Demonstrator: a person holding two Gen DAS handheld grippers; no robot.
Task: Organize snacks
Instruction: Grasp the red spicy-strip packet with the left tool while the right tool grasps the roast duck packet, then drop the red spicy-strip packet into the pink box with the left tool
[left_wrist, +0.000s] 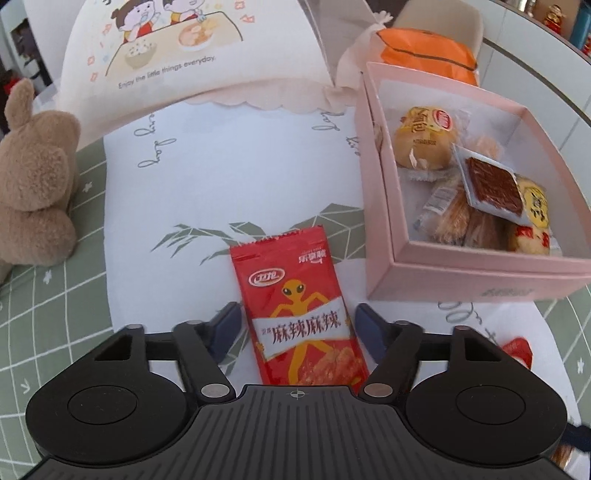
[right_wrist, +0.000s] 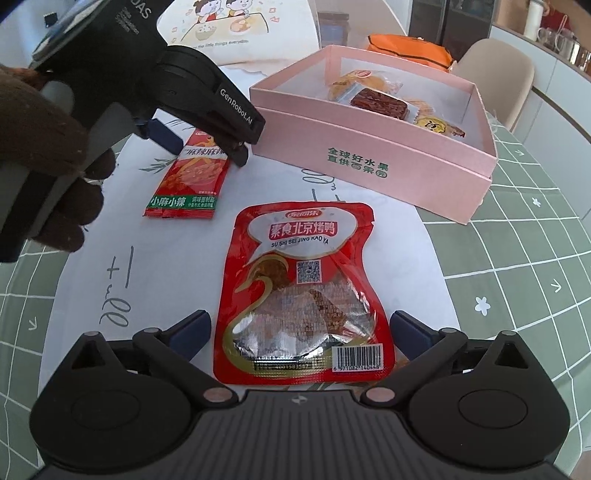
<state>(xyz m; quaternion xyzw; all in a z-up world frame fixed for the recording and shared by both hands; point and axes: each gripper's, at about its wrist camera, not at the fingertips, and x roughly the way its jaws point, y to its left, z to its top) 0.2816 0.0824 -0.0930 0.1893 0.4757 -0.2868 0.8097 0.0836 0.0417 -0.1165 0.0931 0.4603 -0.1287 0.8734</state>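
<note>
A long red spicy-snack packet (left_wrist: 299, 314) lies flat on the white mat between the wide-apart fingers of my left gripper (left_wrist: 298, 330), which is open; the pads do not touch it. The right wrist view shows the same red spicy-snack packet (right_wrist: 192, 173) under the left gripper (right_wrist: 201, 146), held by a gloved hand (right_wrist: 48, 155). A wider red vegetarian-duck pouch (right_wrist: 306, 291) lies flat between the spread fingers of my right gripper (right_wrist: 300, 330), open, with a gap on both sides. The pink box (left_wrist: 384, 229) (right_wrist: 388, 162) holds several wrapped pastries and a brown snack square.
A brown plush toy (left_wrist: 33, 177) sits at the left. A printed cloth bag (left_wrist: 177, 62) lies behind the mat, an orange bag (left_wrist: 428, 51) behind the box. The green checked tablecloth (right_wrist: 517, 258) surrounds the mat. A beige chair (right_wrist: 498, 77) stands beyond the table.
</note>
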